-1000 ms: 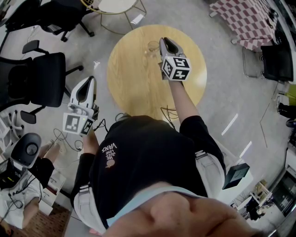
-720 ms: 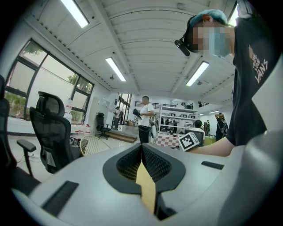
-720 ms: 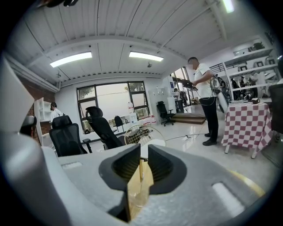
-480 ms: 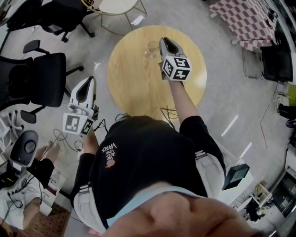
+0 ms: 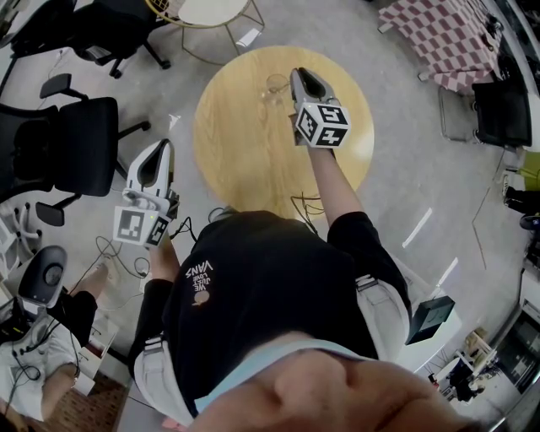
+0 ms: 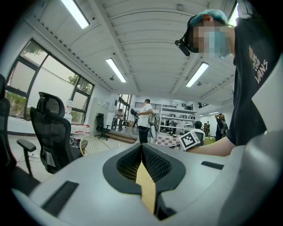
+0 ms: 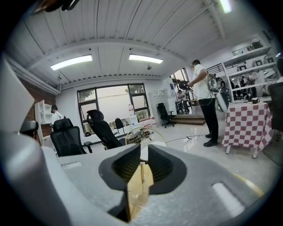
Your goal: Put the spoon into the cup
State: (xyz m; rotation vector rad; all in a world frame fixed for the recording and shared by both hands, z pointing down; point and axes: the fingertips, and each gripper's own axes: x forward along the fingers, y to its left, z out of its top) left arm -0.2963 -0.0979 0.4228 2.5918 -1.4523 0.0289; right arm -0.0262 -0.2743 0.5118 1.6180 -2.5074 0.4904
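Observation:
A clear glass cup (image 5: 277,84) stands on the far part of the round wooden table (image 5: 245,160). My right gripper (image 5: 299,78) hovers over the table just right of the cup. In the right gripper view its jaws (image 7: 142,152) stand a narrow gap apart, and a thin pale strip, the spoon (image 7: 140,170), is pinched upright between them. The spoon does not show in the head view. My left gripper (image 5: 159,152) hangs off the table's left side over the floor. Its jaws (image 6: 141,148) meet with nothing between them.
A black office chair (image 5: 80,143) stands left of the table, and a white wire-legged side table (image 5: 211,10) beyond it. A checked-cloth table (image 5: 447,38) is at the far right. Cables (image 5: 118,253) lie on the floor by my left side.

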